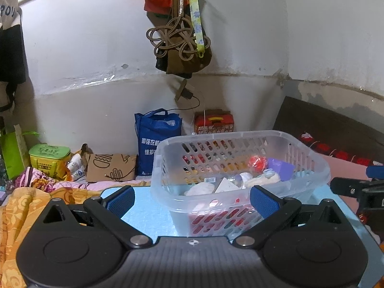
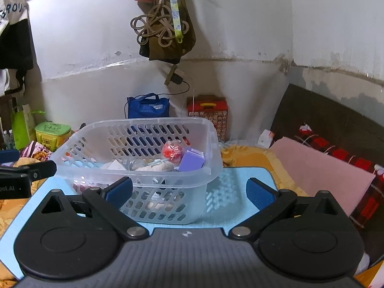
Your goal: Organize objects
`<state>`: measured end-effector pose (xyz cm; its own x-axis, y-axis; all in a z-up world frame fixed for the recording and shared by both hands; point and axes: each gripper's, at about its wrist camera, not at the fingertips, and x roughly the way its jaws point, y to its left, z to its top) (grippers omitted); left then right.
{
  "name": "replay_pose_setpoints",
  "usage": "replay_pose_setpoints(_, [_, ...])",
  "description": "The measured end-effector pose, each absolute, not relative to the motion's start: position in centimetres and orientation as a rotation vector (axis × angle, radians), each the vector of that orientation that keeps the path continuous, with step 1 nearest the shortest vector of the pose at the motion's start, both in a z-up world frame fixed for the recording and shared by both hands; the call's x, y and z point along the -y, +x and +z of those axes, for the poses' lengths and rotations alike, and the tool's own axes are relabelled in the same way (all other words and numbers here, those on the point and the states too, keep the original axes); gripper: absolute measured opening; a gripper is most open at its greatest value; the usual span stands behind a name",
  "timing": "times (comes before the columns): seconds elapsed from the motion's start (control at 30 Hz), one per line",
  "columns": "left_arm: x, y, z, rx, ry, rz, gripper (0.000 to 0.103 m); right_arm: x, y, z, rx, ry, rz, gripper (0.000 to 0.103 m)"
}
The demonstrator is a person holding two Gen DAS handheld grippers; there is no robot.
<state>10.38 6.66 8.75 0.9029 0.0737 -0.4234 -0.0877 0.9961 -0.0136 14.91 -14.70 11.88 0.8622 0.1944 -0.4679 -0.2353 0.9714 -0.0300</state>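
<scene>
- Blue-padded fingers (image 1: pixel 121 200) of the left gripper (image 1: pixel 192 200) sit nearest the lens, spread wide with nothing between them; the right-hand pad appears against or just in front of the near wall of the basket, and contact cannot be confirmed.
- Right gripper (image 2: pixel 189 192), seen from its own camera, is likewise wide open and empty, its fingers (image 2: pixel 259 193) straddling the near right corner of the same basket without gripping it.
- Between and just beyond both grippers stands a clear plastic basket (image 2: pixel 211 132) with slotted walls, resting on a light blue mat (image 2: pixel 240 187) that covers the worktop.
- Inside the basket lie several small items: a red ball in a clear shell (image 2: pixel 172 152), a purple box (image 2: pixel 193 160), a white triangular piece (image 1: pixel 226 186) and some pale oddments too jumbled to name.
- Judged by look, the basket is light, thin-walled and somewhat flexible, with a smooth rim likely to slip; pinching the rolled rim, one gripper on each side, seems the steadiest hold and keeps the loose contents from sliding.
- The ball's shell looks brittle, so any tilt should be gentle.
- Beyond the mat are an orange bedspread (image 2: pixel 242 153), a pink cloth (image 2: pixel 312 168), a blue tote bag (image 1: pixel 156 141) and a red carton (image 1: pixel 213 120) against the white wall.
</scene>
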Motion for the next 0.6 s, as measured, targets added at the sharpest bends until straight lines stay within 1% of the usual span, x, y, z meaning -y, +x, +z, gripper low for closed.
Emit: replay_pose_setpoints(0.6, [-6.12, 10.52, 8.44, -0.44, -0.016, 0.066, 0.103, 14.29, 14.64, 11.52, -0.472, -0.098, 0.227, 0.103])
